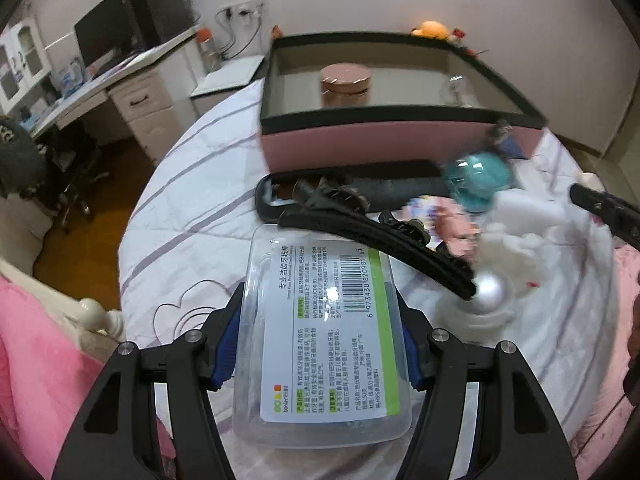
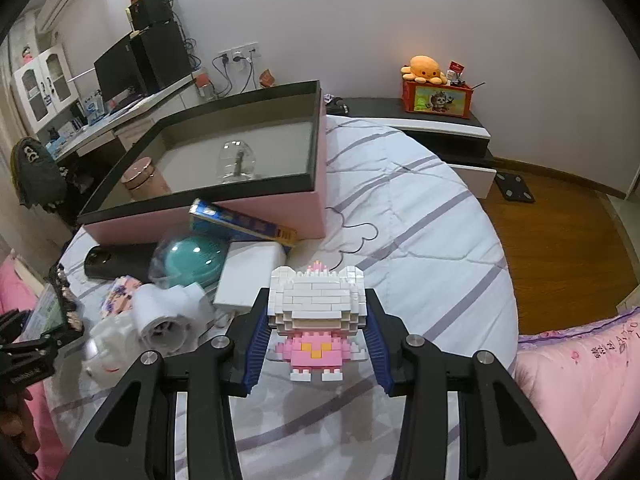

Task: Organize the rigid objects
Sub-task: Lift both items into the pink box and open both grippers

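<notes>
My left gripper (image 1: 318, 336) is shut on a clear plastic floss-pick box (image 1: 324, 344) with a white and green label, held above the bed. My right gripper (image 2: 318, 332) is shut on a white and pink brick figure (image 2: 318, 320), held above the bedspread. The pink storage box (image 1: 384, 142) with a dark rim stands ahead; it also shows in the right wrist view (image 2: 248, 204). Inside it are a rose-gold lidded jar (image 1: 345, 84) and a clear glass dome (image 2: 236, 162). The left gripper shows at the left edge of the right wrist view (image 2: 28, 356).
On the bed lie a black hair clip (image 1: 380, 240), a teal ball (image 2: 192, 256), a white box (image 2: 250, 280), a blue carton (image 2: 244, 222), a white plastic toy (image 2: 160, 316) and a black case (image 2: 116, 262). A desk (image 1: 100, 80) stands at the left, a low cabinet (image 2: 440, 128) at the back right.
</notes>
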Available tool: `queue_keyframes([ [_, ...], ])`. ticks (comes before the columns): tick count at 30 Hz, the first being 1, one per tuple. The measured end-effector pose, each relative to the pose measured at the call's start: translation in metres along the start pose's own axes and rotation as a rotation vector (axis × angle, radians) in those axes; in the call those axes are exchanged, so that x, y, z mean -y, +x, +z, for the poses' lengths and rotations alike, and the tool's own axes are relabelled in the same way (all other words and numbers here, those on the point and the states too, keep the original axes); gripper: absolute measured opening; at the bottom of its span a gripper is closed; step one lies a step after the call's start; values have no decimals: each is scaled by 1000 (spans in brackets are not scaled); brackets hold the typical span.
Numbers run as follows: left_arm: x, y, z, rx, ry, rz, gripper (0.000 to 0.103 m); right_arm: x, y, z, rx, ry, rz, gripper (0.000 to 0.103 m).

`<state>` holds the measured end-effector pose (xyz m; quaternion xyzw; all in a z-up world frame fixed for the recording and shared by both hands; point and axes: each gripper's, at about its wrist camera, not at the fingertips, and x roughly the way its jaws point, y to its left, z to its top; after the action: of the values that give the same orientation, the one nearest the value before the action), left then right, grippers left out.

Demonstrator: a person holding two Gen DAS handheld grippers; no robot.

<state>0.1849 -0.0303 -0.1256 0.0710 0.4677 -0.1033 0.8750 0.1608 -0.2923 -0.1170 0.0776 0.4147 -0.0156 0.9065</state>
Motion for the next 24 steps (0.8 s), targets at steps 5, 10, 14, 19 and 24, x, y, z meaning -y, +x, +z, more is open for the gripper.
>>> queue_keyframes([
  [5,4,-9,0,29,7,-4,64,-4,-7,-2,11,-2,16,44],
  [10,-2,-18,2,57,-36,-11,64,-12,-18,-3,26,-18,31,44],
  [14,-4,-29,9,92,-45,-15,64,-19,-26,2,48,-38,49,44],
  [19,-8,-38,28,142,-49,-18,64,-38,-34,19,87,-77,79,44],
  [24,-11,-47,59,213,-61,-17,64,-59,-40,44,131,-123,108,44],
])
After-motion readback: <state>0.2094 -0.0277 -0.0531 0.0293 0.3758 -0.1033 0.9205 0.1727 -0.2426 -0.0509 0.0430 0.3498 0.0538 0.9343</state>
